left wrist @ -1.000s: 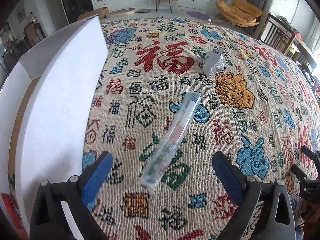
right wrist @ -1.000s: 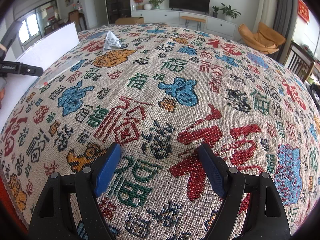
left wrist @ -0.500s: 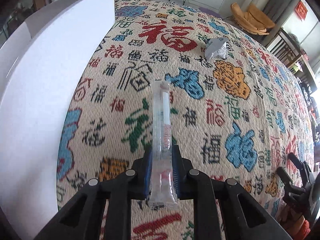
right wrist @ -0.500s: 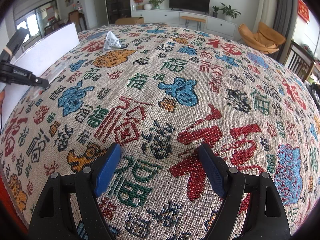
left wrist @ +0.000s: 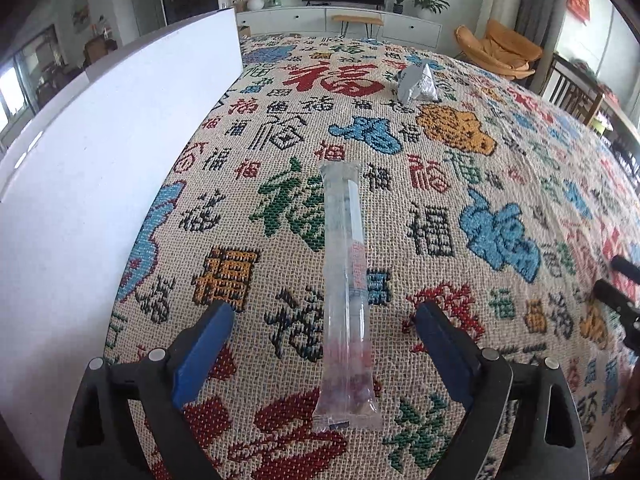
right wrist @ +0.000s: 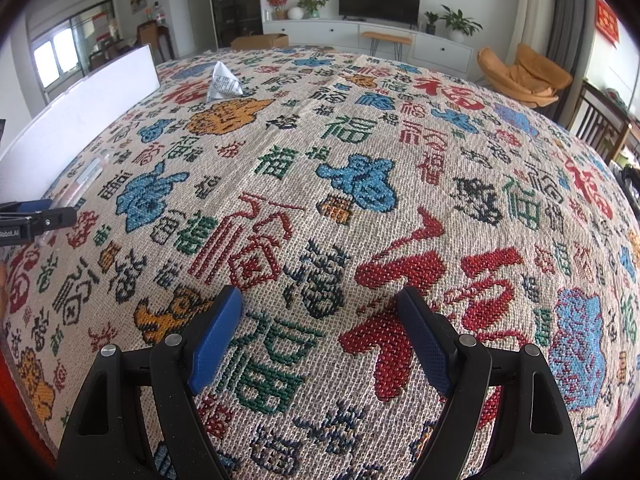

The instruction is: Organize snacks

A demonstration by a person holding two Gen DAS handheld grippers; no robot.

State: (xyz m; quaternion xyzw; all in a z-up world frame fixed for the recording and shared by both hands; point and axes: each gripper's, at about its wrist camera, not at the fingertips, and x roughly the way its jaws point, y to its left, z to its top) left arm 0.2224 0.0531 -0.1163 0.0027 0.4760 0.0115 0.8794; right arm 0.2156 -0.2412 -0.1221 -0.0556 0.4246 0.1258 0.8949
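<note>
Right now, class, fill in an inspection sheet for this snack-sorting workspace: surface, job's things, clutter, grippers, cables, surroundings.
Surface: woven cloth with coloured characters covers the table.
Job's things: clear snack stick lying flat between the left fingers; silver packet farther back; white box at the left edge.
Clutter: nothing seen.
Grippers: left gripper open, straddling the stick without touching; right gripper open, empty.
Cables: nothing seen.
Surroundings: television, orange chair, potted plants.

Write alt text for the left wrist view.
A long clear snack tube lies on a patterned tablecloth between the open blue fingers of the left gripper, neither finger touching it. A white box wall stands at left; a small silver packet sits farther back.
</note>
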